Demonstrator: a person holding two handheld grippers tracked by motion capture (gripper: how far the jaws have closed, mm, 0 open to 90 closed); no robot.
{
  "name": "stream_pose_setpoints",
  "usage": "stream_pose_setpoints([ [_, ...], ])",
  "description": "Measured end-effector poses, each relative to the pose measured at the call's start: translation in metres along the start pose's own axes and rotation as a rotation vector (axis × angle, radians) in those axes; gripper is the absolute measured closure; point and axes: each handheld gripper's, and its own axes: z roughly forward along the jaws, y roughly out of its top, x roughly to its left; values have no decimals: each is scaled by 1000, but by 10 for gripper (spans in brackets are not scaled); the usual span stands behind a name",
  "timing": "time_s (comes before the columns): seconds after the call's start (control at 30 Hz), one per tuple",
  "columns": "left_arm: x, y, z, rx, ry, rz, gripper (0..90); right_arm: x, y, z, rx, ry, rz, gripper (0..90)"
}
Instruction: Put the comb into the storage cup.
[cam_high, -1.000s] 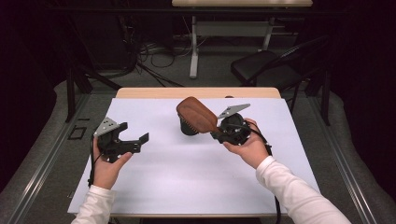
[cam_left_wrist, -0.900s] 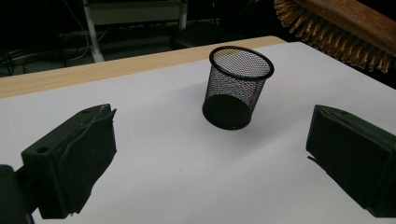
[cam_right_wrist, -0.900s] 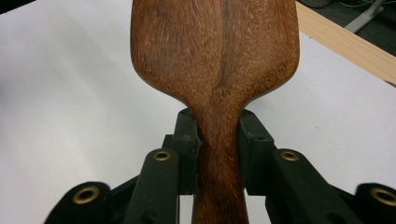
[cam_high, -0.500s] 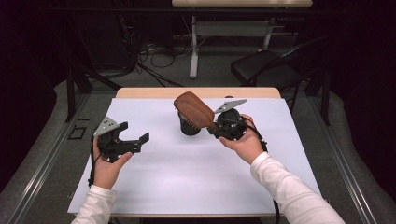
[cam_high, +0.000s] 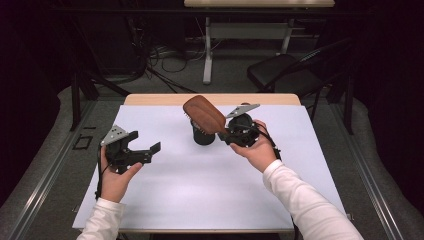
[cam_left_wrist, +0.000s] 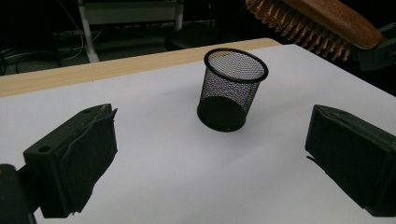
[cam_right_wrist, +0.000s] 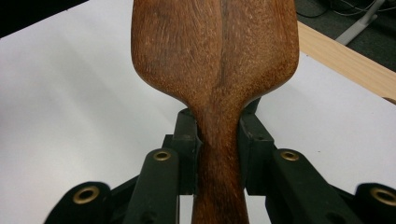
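On the left, the person's left hand holds the left tongs (cam_high: 150, 148) low over the white surface (cam_high: 165, 200), jaws spread wide with nothing between them; from the left gripper view the two black jaws frame bare white sheet. They point across toward the middle, where a black mesh cup (cam_high: 202, 135) stands upright and open-topped on the surface, well apart from those tongs. In the left gripper view the cup (cam_left_wrist: 232, 88) sits ahead between the jaws' line of sight, nothing lying between it and them.

Just above and partly in front of the cup hangs the wooden hairbrush (cam_high: 205, 115), its oval head tilted, brown back upward, bristles facing down toward the cup's mouth; whether it touches the rim I cannot tell. The brush's bristled underside (cam_left_wrist: 303, 23) shows at the top of the left gripper view.

To the right, the right tongs (cam_high: 227, 134) are clamped narrow on the brush's handle neck (cam_right_wrist: 219, 140), one jaw pressing each side.

Beyond the surface's far wooden edge (cam_high: 150, 99) stand a table leg (cam_high: 207, 50), loose cables (cam_high: 150, 65) and a dark chair (cam_high: 280, 72) on the floor.
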Motion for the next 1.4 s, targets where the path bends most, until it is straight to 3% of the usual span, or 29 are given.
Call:
stream_pose_setpoints([
  [0.27, -1, 1, 2, 12, -21, -15, 25, 0, 0, 5, -6, 12, -11, 719],
  [0.43, -2, 4, 5, 6, -71, -64, 39, 0, 1, 6, -20, 27, -27, 719],
  [0.6, -4, 9, 9, 1, -80, -79, 56, -1, 1, 7, -33, 29, -25, 719],
  [1.4, -12, 49, 23, 51, -126, -57, 70, 8, 3, 2, -53, 30, -35, 719],
])
